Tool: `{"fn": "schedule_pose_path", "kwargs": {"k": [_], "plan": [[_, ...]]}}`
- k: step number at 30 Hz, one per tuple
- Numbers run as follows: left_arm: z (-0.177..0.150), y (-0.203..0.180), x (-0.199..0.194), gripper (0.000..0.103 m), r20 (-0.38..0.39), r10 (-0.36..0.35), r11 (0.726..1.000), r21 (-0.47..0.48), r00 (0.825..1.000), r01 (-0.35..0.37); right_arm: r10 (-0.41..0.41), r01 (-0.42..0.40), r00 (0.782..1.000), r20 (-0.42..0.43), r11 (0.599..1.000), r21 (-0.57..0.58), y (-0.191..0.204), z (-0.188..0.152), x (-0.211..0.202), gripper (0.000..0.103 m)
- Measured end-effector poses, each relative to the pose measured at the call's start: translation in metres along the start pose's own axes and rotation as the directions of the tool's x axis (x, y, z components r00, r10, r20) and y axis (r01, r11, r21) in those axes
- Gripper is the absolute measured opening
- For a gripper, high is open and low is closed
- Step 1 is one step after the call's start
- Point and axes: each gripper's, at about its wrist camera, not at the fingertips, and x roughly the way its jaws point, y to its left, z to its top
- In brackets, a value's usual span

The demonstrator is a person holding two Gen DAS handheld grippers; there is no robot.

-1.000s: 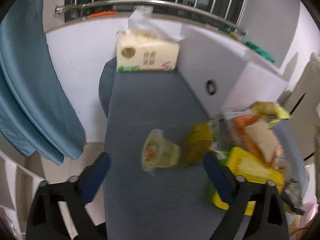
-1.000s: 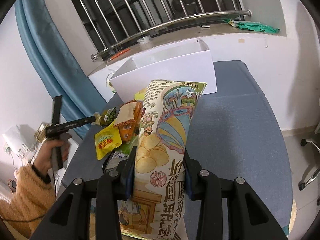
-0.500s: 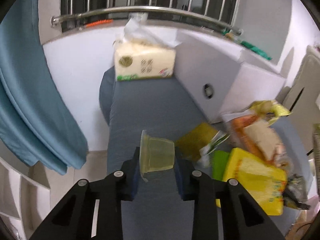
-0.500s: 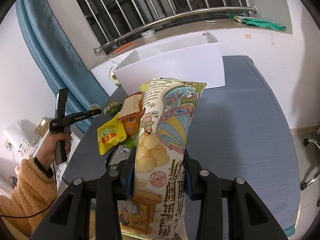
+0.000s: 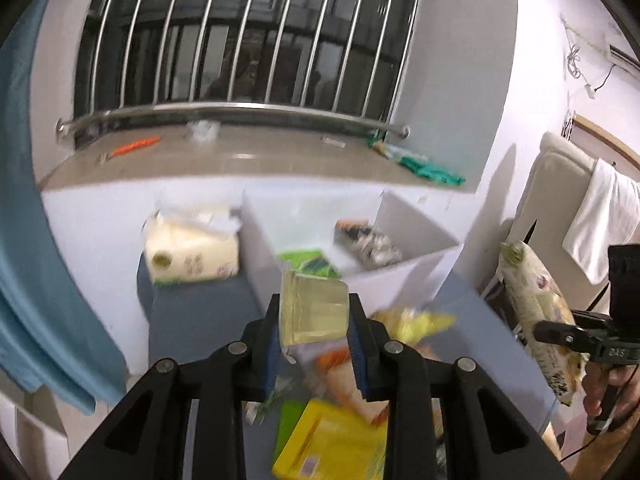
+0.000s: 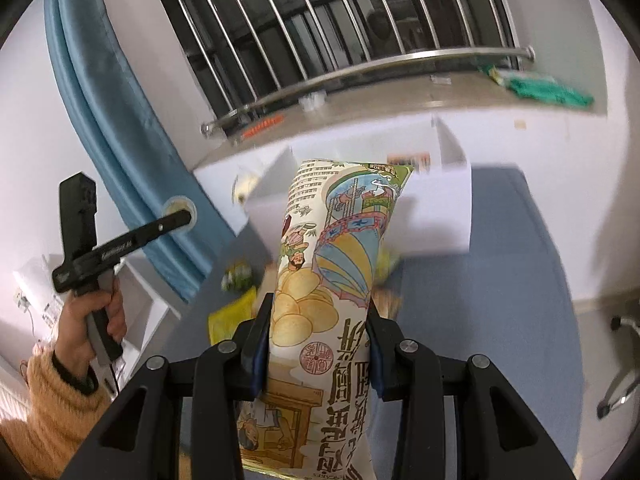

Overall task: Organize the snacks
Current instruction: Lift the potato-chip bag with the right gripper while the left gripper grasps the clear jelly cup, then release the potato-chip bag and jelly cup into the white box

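Left gripper (image 5: 314, 344) clamps the jelly cup (image 5: 313, 307); white box (image 5: 404, 276) lies just ahead, nearer than to the right gripper (image 6: 318, 344) gripping the chip bag (image 6: 332, 280)

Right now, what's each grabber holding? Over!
Left gripper shut on jelly cup. Right gripper shut on chip bag. White bin ahead, nothing blocking it.

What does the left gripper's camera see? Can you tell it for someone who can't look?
The left gripper is shut on a clear yellowish jelly cup, held above a blue table. Ahead is a white box with a few snacks inside, a tissue pack beside it, and more snack packets lying below.
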Motion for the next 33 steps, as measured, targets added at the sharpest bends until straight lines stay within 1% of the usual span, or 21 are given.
{"fn": "schedule_pose_path", "kwargs": {"k": [3, 5, 8, 10, 13, 15, 17, 18, 19, 20, 21, 22, 24, 27, 30, 33], "plan": [[0.025, -0.016, 0.013, 0.032, 0.019, -0.015, 1.0, 0.014, 1.0, 0.015, -0.022, 0.023, 0.999, 0.028, 1.0, -0.019, -0.004, 0.038, 0.008, 0.042], [0.041, -0.027, 0.027, 0.032, 0.013, -0.031, 0.999, 0.023, 0.999, 0.031, -0.04, 0.041, 0.998, 0.039, 0.999, -0.033, -0.009, 0.066, 0.02, 0.042], [0.062, -0.035, 0.053, 0.032, -0.006, -0.028, 0.999, 0.029, 1.0, 0.029, -0.086, 0.088, 0.996, 0.038, 0.994, -0.062, -0.014, 0.107, 0.046, 0.042], [0.072, -0.032, 0.074, 0.032, -0.025, -0.044, 0.999, -0.001, 0.999, 0.044, -0.11, 0.111, 0.994, 0.015, 0.992, -0.06, -0.02, 0.132, 0.068, 0.042], [0.082, -0.03, 0.101, 0.032, -0.054, -0.015, 1.0, -0.01, 0.998, 0.014, -0.137, 0.136, 0.99, -0.033, 0.99, -0.022, -0.038, 0.162, 0.102, 0.042], [0.085, -0.029, 0.119, 0.032, -0.086, 0.0, 1.0, -0.01, 0.996, -0.001, -0.156, 0.156, 0.985, -0.067, 0.988, -0.011, -0.049, 0.173, 0.122, 0.042], [0.083, -0.029, 0.13, 0.033, -0.112, 0.013, 1.0, 0.005, 0.994, -0.013, -0.169, 0.168, 0.981, -0.091, 0.986, -0.015, -0.058, 0.18, 0.138, 0.043], [0.082, -0.029, 0.135, 0.039, -0.128, 0.022, 1.0, 0.009, 0.992, -0.021, -0.171, 0.17, 0.981, -0.094, 0.985, -0.017, -0.061, 0.182, 0.145, 0.044], [0.08, -0.028, 0.138, 0.05, -0.14, 0.037, 0.999, 0.011, 0.989, -0.036, -0.176, 0.175, 0.98, -0.089, 0.984, -0.017, -0.064, 0.184, 0.148, 0.055], [0.079, -0.028, 0.14, 0.085, -0.153, 0.051, 0.999, 0.014, 0.987, -0.05, -0.184, 0.184, 0.98, -0.08, 0.983, -0.008, -0.067, 0.186, 0.149, 0.082], [0.077, -0.028, 0.141, 0.102, -0.154, 0.067, 0.998, 0.016, 0.986, -0.065, -0.187, 0.188, 0.98, -0.074, 0.982, 0.007, -0.07, 0.187, 0.149, 0.096], [0.075, -0.029, 0.14, 0.103, -0.139, 0.081, 0.997, 0.024, 0.987, -0.079, -0.185, 0.187, 0.98, -0.069, 0.982, 0.034, -0.074, 0.188, 0.149, 0.103], [0.073, -0.031, 0.139, 0.103, -0.134, 0.086, 0.996, 0.028, 0.987, -0.083, -0.166, 0.169, 0.985, -0.05, 0.984, 0.059, -0.078, 0.187, 0.144, 0.103], [0.073, -0.033, 0.135, 0.103, -0.117, 0.08, 0.997, 0.014, 0.99, -0.079, -0.171, 0.172, 0.985, -0.021, 0.984, 0.047, -0.075, 0.183, 0.134, 0.103], [0.073, -0.036, 0.119, 0.103, -0.101, 0.068, 0.998, 0.012, 0.993, -0.067, -0.165, 0.165, 0.986, 0.012, 0.986, 0.023, -0.066, 0.178, 0.12, 0.103], [0.069, -0.044, 0.098, 0.103, -0.074, 0.086, 0.995, 0.048, 0.994, -0.082, -0.163, 0.164, 0.985, 0.05, 0.986, -0.011, -0.054, 0.17, 0.102, 0.103]]}}
